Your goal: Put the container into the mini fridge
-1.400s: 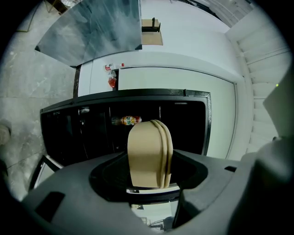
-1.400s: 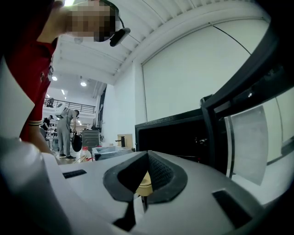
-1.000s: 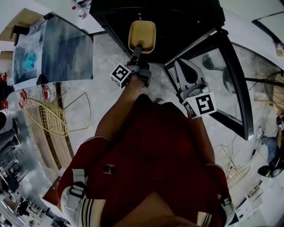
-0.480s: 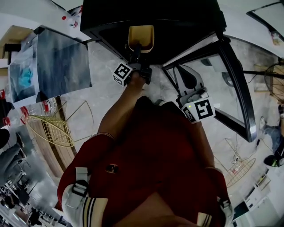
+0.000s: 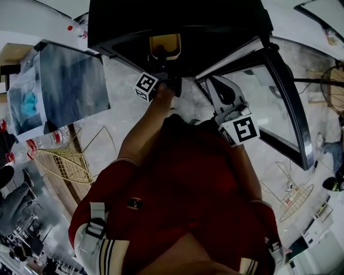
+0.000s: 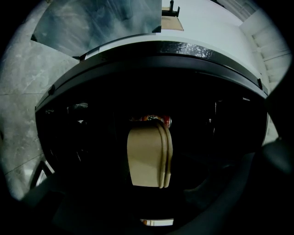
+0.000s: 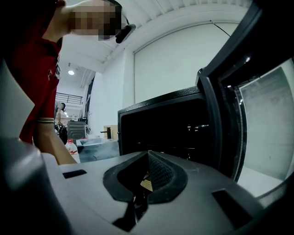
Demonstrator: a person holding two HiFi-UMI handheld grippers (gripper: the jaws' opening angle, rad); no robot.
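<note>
- Presently, black mini fridge [image 5: 177,16]: at 12 o'clock in the head view, its dark-framed glass door [image 5: 279,91] standing open toward 2 o'clock.
- Tan rounded plastic container [image 6: 149,153]: within the mouth of the fridge, held at its near end.
- Left gripper [image 5: 163,64]: jaws partly spread and clamped on the container, tips inside the opening.
- Red-labelled item [image 6: 155,120]: deep in the fridge, at the container's 12 o'clock, too dim to identify.
- Right gripper [image 7: 147,176]: jaws together, nothing held, at 1 o'clock in the head view, beside the door.
- Gold wire basket [image 5: 67,164]: on the floor, 9 o'clock.
</note>
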